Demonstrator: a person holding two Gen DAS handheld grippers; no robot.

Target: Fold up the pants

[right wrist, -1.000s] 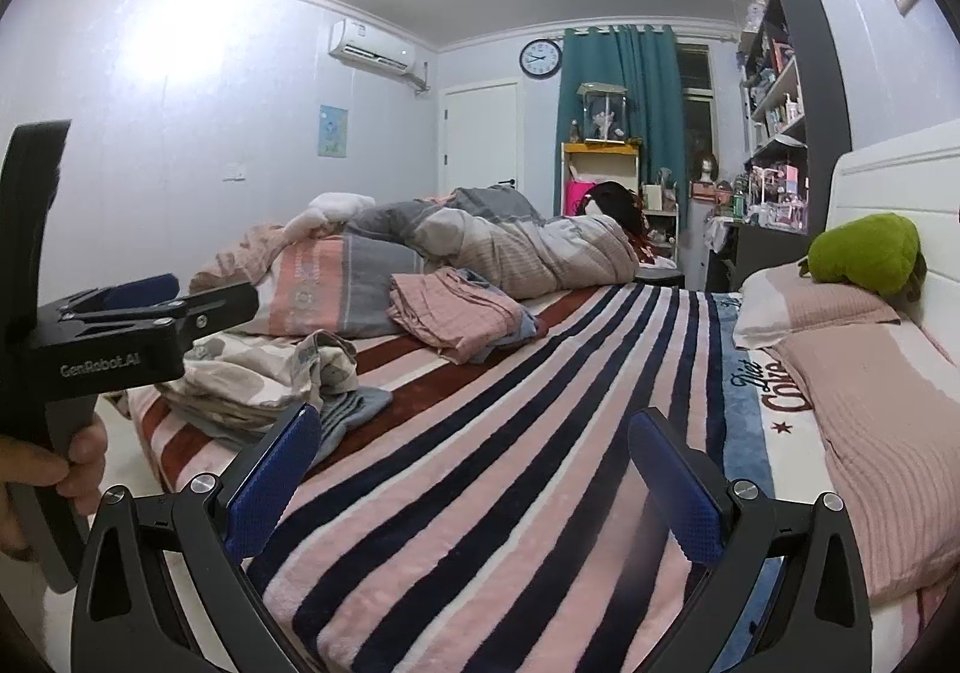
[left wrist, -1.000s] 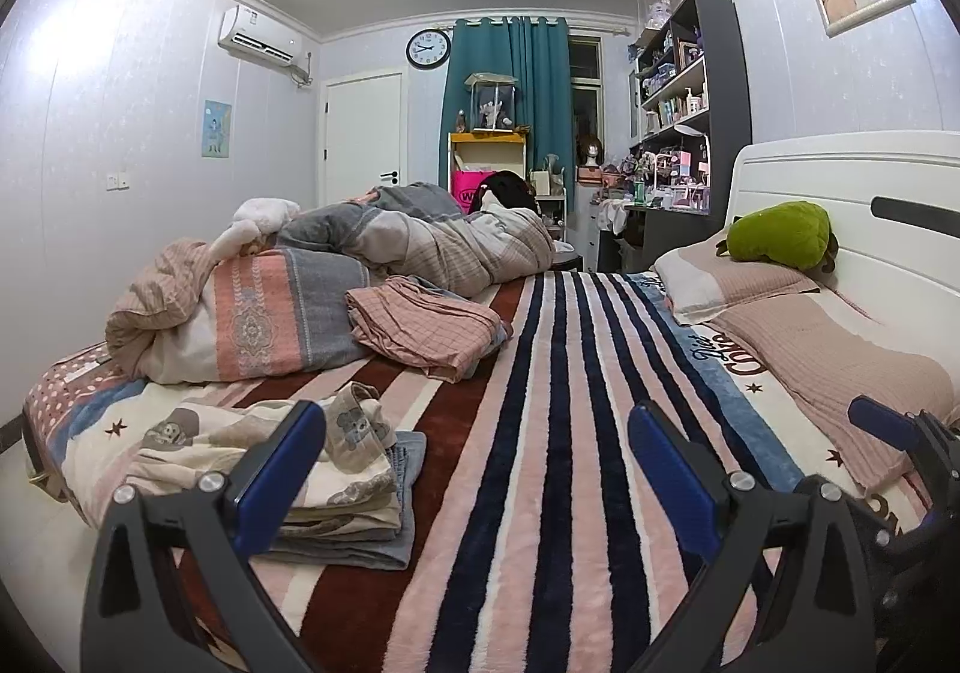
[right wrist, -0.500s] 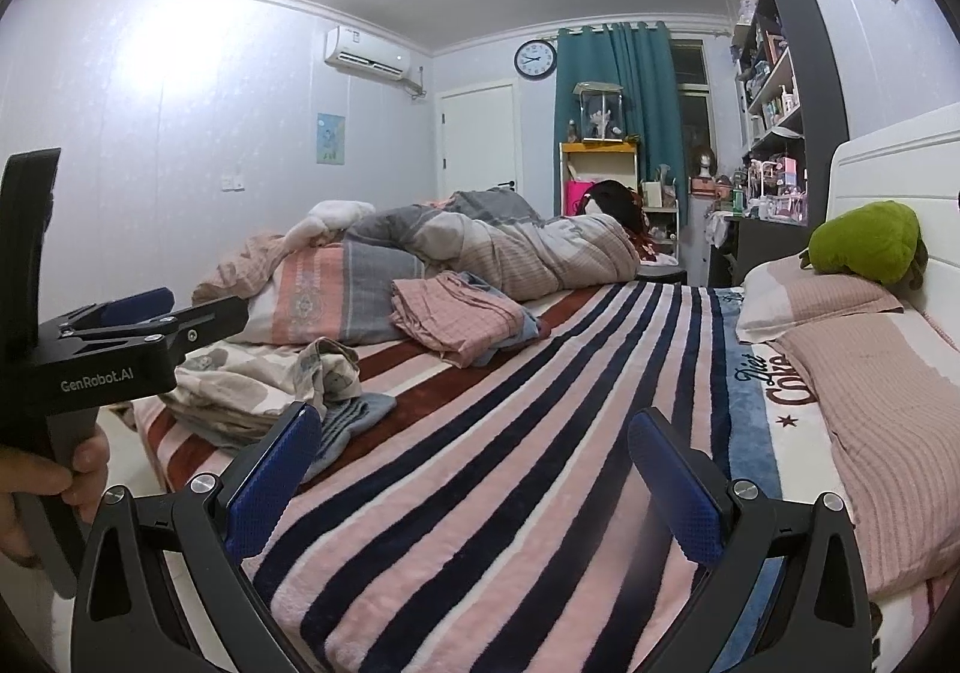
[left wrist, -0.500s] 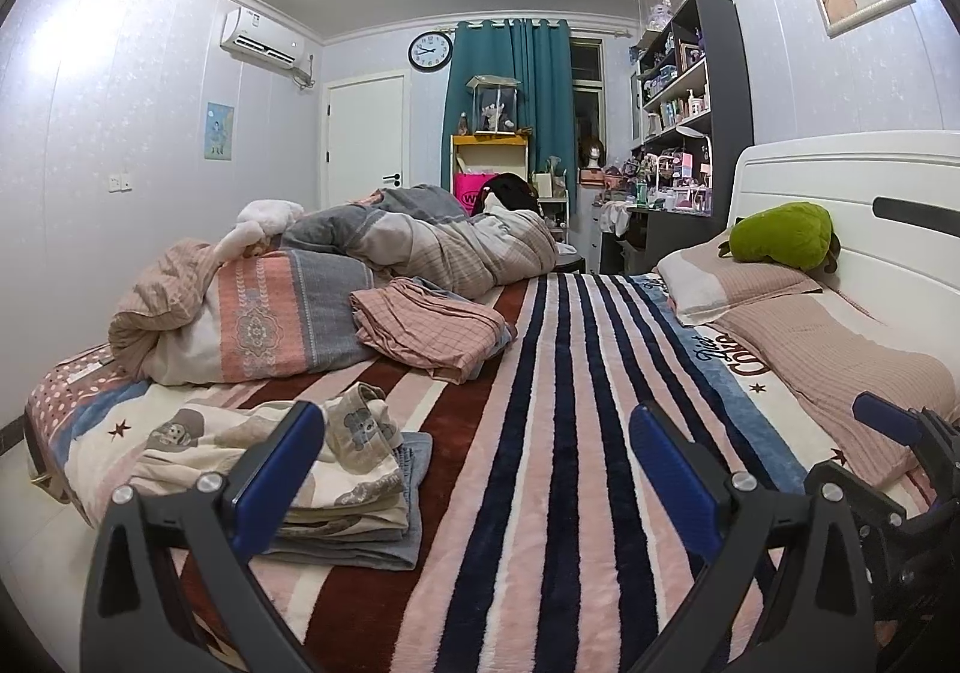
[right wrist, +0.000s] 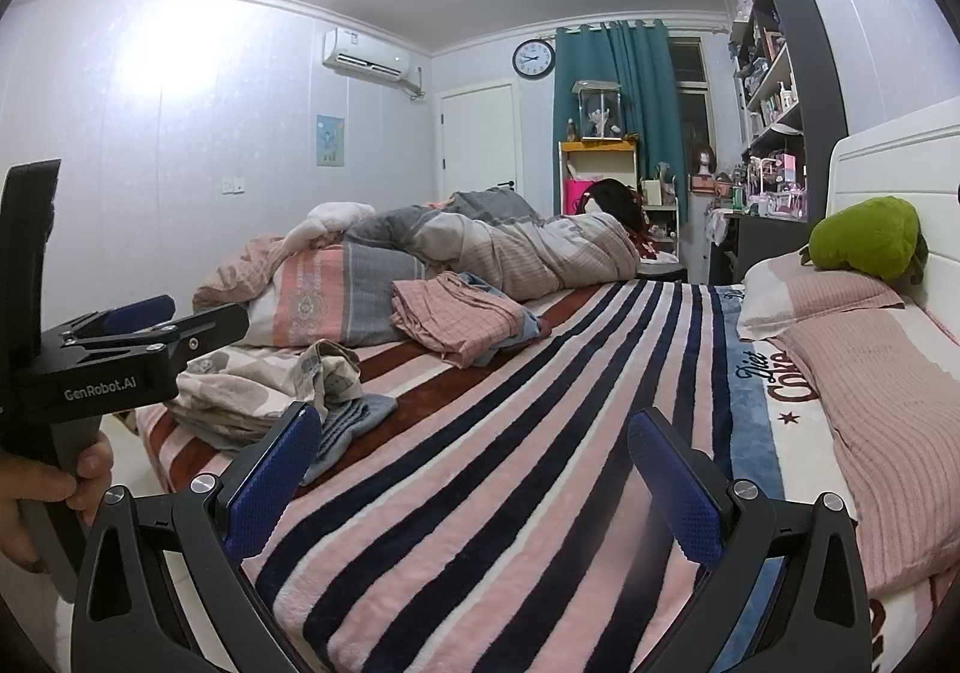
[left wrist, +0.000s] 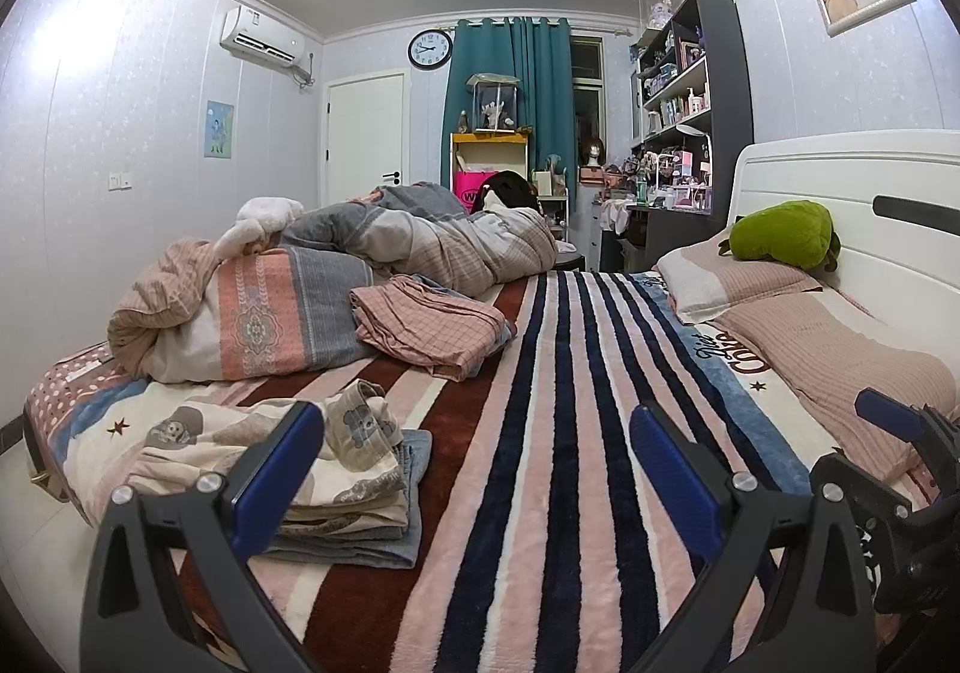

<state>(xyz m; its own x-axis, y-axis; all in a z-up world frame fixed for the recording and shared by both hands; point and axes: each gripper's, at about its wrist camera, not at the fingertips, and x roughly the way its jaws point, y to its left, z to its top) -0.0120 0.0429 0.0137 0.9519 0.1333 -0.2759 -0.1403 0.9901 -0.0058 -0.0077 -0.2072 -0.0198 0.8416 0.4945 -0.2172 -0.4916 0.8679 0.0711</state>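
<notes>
Hovering over striped blanket [left wrist: 558, 433]: left gripper [left wrist: 477, 469], tongs spread, nothing between; right gripper [right wrist: 474, 469], tongs spread, nothing between. Changed over the last second: very little; both views drifted slightly, room edging a touch lower and nearer in frame, no cloth shifted, no closing of either pair. Located at near-left corner of bed: folded stack [left wrist: 336, 469], cartoon-print piece on top, blue-grey piece beneath, just beyond left blue pad in the left view; same stack [right wrist: 282, 391] seen past the other gripper's body in the right view. Located mid-bed, left of centre: pink checked pants [left wrist: 429, 322], loosely heaped, not flat, touching rumpled duvet [left wrist: 264, 307] behind; same heap [right wrist: 462, 316] in right view, well apart from both grippers. Also present: pillows [left wrist: 834, 349] at right, green plush [left wrist: 780, 235] against headboard. Judged status: 1 stack finished or nearly so; pink heap probably next item, though garment type not certain from here. Meaning of the small drift: pause or transit between items, reach toward heap not yet begun.
</notes>
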